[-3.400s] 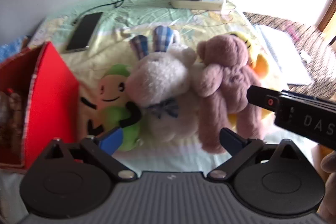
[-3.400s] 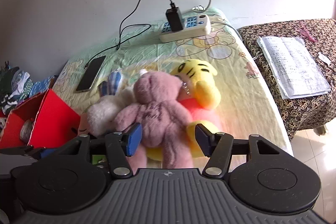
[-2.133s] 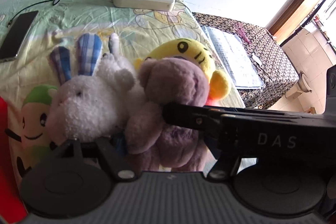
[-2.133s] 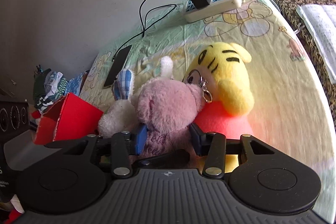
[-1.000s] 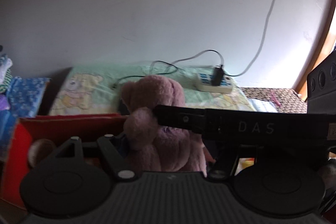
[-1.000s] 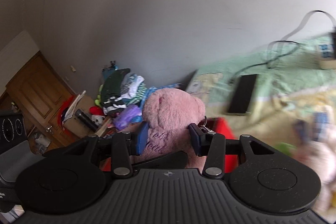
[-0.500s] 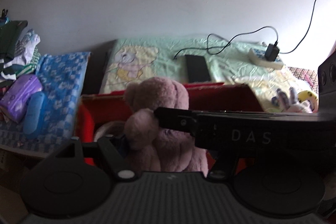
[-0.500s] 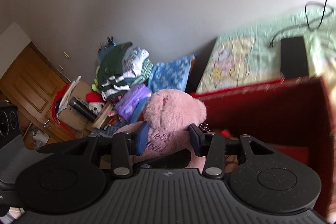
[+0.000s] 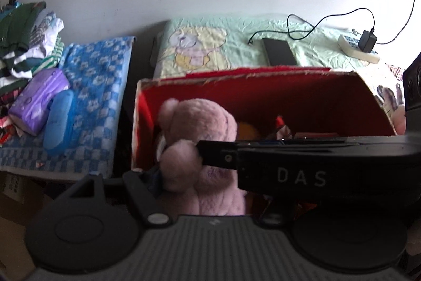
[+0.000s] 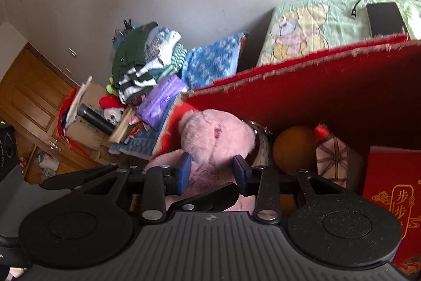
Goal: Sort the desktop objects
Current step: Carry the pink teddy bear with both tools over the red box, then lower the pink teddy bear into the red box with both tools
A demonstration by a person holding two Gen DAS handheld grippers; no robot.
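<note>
The pink teddy bear (image 10: 218,138) hangs just over the left end of the red box (image 10: 329,75), at about nine o'clock from the orange ball (image 10: 294,152) inside. Both the right tongs (image 10: 211,170) and the left tongs (image 9: 200,175) are clenched on its torso. Being soft, light plush, it likely squashes rather than slips, so the belly is a safe hold.

A fluffy pink teddy bear (image 10: 218,138) is upright at the left end of the open red box (image 10: 329,86), head level with the rim, beside an orange ball (image 10: 293,149).
</note>
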